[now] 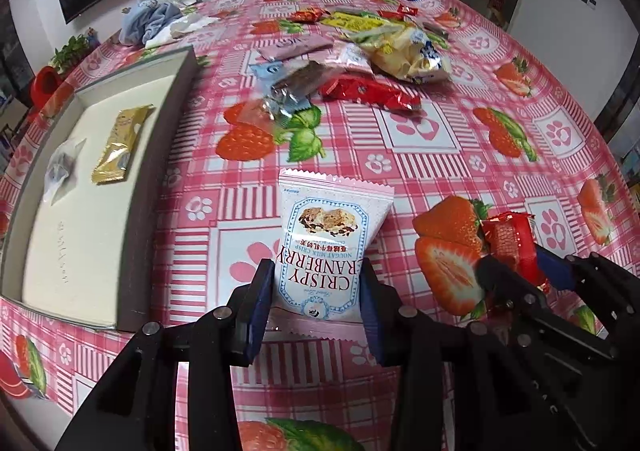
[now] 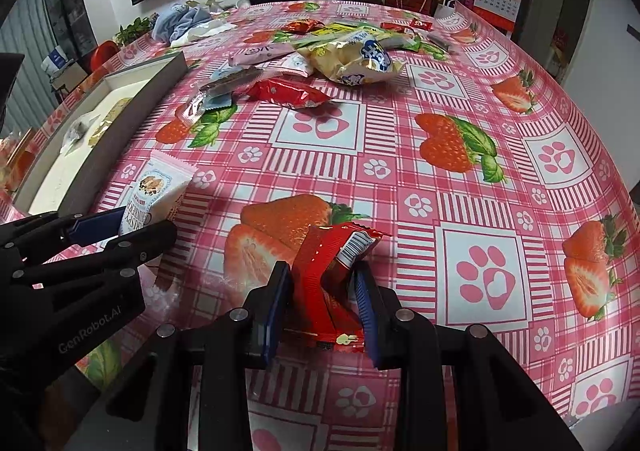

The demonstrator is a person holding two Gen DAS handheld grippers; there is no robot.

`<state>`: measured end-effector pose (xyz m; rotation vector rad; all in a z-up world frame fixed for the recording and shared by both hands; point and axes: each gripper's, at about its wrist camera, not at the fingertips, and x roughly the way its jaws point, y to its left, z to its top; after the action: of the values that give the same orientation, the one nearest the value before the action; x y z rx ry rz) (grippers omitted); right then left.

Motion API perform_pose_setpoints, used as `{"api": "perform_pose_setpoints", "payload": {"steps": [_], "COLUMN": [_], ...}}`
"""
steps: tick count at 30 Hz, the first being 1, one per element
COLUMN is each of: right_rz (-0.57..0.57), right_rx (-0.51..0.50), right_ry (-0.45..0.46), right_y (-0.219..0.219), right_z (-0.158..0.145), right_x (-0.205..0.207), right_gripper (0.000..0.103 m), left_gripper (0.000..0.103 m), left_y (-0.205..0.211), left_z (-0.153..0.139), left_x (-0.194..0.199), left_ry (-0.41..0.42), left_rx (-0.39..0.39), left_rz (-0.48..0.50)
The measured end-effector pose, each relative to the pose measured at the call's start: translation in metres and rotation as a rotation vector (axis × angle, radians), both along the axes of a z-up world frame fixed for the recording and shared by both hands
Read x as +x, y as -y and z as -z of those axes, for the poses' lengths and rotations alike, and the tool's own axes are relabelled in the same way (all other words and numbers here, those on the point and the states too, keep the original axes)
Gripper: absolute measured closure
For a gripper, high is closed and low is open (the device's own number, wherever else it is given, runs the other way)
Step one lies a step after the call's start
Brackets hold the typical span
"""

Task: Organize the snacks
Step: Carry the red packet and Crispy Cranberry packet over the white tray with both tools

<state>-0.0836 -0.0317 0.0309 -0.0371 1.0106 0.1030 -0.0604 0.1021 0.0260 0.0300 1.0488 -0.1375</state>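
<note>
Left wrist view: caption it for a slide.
Left gripper clamps a cranberry nougat packet above the strawberry tablecloth, box alongside.

glossy tablecloth (image 1: 420, 155), shiny foil – red wrapper (image 2: 328, 279)

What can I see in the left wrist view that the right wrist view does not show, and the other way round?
Only the left wrist view: the printed front of the cranberry nougat packet, and the gold bar whole in the tray. Only the right wrist view: the barcode on the red packet. Both: each gripper, left gripper and right gripper, shut on its packet, and the snack pile.
</note>
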Motion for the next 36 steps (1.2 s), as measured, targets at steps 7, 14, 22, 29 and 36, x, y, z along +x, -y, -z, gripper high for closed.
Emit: {"api": "perform_pose_setpoints", "payload": {"steps": [7,14,22,29,36], "right_rz": [-0.059,-0.201,-0.345,-0.456,-0.513], "right_rx": [0.026,0.040,0.079,0.084,0.059], "right_ry": [-0.001,0.020,0.038,0.029,-0.002], "right_y": [-0.020,-0.068,-0.130,-0.192,-0.236], "right_z": [-0.014,-0.033,-0.054,-0.056,-0.048], "right_x": [0.005,0.012,0.032,0.056,0.080], "right_gripper": [0.068,0.068,0.068,0.068,0.068], "left_gripper": [0.059,0.059,0.059,0.059,0.059], "left_y": [-0.038,-0.085,-0.141,-0.193,-0.240], "left_z": [-0.027,-0.044,-0.045,-0.039,-0.040], "left_x": [-0.001,0.003,0.015,0.031,0.047], "left_ry": [0.038,0.040,0.017,-0.001,-0.016], "left_rx": [-0.024,-0.048,-0.027,-0.002,-0.039], "left_rz": [-0.071,-0.183,-0.310,-0.408,-0.454]}}
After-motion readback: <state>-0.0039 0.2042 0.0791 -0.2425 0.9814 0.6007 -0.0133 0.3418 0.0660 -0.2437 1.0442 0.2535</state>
